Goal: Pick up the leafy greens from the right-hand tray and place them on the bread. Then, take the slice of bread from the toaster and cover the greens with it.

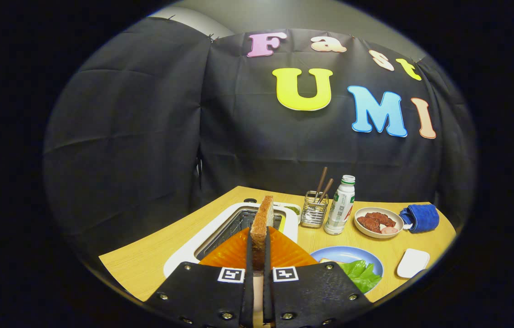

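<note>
With the greens [362, 274] already lying on the bread [326, 261] on the blue plate [348, 253], looks like step 2 of the task is in hand: the covering slice. Gripper [257, 248] clamped on the slice of bread [262, 223], both fingers pressed against its 2 flat faces, slice standing upright on edge between them. Held above the white toaster [202, 241], directly over the slot and seemingly lifted clear of it, though hard to say whether the bottom edge has fully left the opening, hidden behind the fingers.

Plate sits just beside the toaster, to the right of the fingers and close by. Beyond it: a wire holder with chopsticks [315, 209], a white bottle [341, 206], a bowl of reddish food [379, 222], a blue cloth [419, 217], and a small white tray [413, 262] near the plate.

Next move probably calls for carrying the slice rightward over the plate, tipping it from upright to flat, then lowering it squarely onto the greens before releasing. Risk of nudging the leaves off if set down crooked.
</note>
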{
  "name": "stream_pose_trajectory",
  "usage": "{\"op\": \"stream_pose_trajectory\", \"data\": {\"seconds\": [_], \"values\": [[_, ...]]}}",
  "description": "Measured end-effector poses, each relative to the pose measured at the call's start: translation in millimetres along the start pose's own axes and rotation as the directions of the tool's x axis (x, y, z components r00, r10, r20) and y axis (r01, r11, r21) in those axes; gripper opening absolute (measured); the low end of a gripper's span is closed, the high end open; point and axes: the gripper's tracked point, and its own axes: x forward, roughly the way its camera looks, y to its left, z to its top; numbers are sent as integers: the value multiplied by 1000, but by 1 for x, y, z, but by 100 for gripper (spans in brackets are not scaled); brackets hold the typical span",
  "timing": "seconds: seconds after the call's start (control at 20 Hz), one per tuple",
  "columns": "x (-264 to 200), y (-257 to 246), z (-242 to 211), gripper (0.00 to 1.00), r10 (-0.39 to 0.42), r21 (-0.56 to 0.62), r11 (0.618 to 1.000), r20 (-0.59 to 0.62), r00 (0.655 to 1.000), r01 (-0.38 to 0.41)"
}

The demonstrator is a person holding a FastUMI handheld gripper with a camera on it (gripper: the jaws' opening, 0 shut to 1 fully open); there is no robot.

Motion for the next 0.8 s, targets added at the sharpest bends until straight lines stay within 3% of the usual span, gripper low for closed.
{"op": "stream_pose_trajectory", "data": {"seconds": [0.8], "values": [[-53,-22,61,8,68,36,997,124,990,-73]]}}
